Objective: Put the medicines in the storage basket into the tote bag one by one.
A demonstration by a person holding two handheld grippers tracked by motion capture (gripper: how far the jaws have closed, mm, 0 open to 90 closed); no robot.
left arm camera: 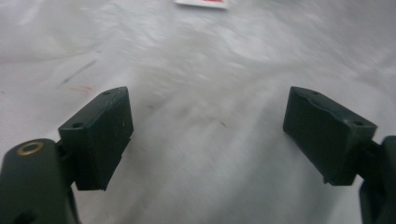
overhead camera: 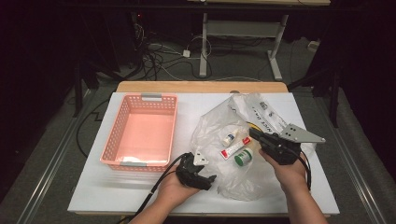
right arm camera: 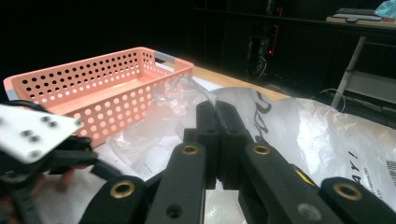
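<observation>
My left gripper view is motion-blurred, so the plastic bag (left arm camera: 210, 93) under my jaws is just grey smear; a red-white tube (left arm camera: 201, 3) is cut off at 12 o'clock. In the right gripper view my jaws press on a fold of bag film, but I can't tell how much is pinched; my left gripper (right arm camera: 37, 140) is cropped at 9 o'clock. In the high view, labels on the small bottle (overhead camera: 229, 138) and green-capped jar (overhead camera: 243, 157) are too small to read, and my forearms are cut off at 6 o'clock.
</observation>
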